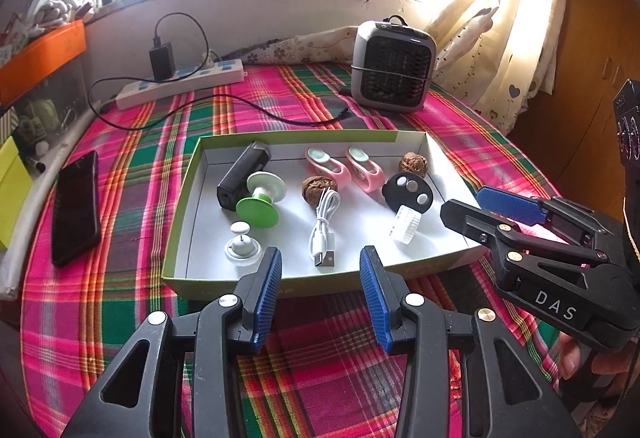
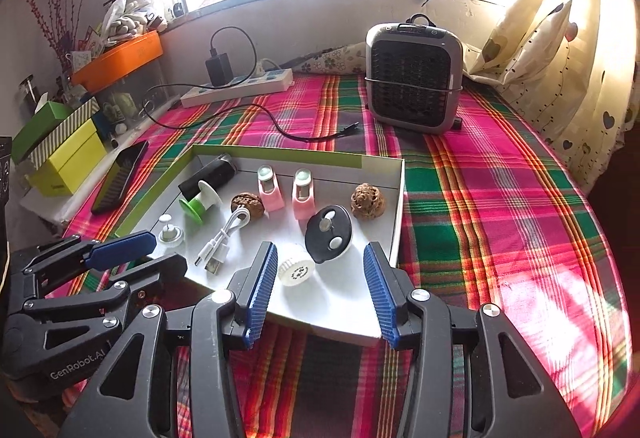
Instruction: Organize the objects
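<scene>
Left gripper, right gripper: jaws released, empty, near tray front; tray cardboard, light, flexible; pinch front wall.

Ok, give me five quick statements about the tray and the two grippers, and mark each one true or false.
1. Two walnuts lie in the tray. True: one walnut mid-tray, the other walnut near the far right corner.
2. The left gripper holds the cable. False: its jaws are open and empty.
3. The phone lies in the tray. False: it lies on the cloth beside it.
4. Two pink clips lie side by side. True.
5. The right gripper is shut on the white wheel. False: open, nothing held.
</scene>
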The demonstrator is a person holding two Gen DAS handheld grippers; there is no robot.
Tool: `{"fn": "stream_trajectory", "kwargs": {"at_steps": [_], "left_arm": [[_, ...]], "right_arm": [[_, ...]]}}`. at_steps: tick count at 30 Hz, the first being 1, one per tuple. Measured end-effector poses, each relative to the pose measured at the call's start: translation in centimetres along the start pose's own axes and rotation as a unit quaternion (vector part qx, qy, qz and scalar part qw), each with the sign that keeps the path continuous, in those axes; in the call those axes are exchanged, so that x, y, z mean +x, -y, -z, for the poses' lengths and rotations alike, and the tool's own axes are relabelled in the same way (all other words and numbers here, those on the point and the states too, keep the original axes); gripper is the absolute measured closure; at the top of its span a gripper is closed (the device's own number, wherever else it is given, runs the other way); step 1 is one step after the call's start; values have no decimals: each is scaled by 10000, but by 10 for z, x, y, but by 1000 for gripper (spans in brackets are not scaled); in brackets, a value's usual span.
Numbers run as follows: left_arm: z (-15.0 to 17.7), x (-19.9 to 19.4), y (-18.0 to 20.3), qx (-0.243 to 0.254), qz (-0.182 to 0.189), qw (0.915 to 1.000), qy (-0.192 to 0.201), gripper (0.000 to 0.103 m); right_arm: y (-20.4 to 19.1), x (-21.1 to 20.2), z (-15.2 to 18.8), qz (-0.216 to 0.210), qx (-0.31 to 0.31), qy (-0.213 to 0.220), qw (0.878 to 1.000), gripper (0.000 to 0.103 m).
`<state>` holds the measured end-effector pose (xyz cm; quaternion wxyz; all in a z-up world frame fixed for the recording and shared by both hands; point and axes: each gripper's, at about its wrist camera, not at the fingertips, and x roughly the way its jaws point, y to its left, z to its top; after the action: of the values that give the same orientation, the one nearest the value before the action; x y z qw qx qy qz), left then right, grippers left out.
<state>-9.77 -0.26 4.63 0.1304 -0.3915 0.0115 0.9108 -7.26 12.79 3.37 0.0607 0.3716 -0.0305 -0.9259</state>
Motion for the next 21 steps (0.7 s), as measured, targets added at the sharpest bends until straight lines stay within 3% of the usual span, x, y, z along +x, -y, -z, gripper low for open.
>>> {"fn": "stream_trajectory", "kwargs": {"at_steps": [8, 21], "left_arm": [[20, -15, 6, -94, -234, 9997, 38, 64], [61, -16, 13, -230, -553, 9979, -228, 62]], "right_arm": [[-5, -13, 20, 80, 22, -58, 9999, 57], [-8, -19, 64, 231, 77, -436, 9987, 56]]}}
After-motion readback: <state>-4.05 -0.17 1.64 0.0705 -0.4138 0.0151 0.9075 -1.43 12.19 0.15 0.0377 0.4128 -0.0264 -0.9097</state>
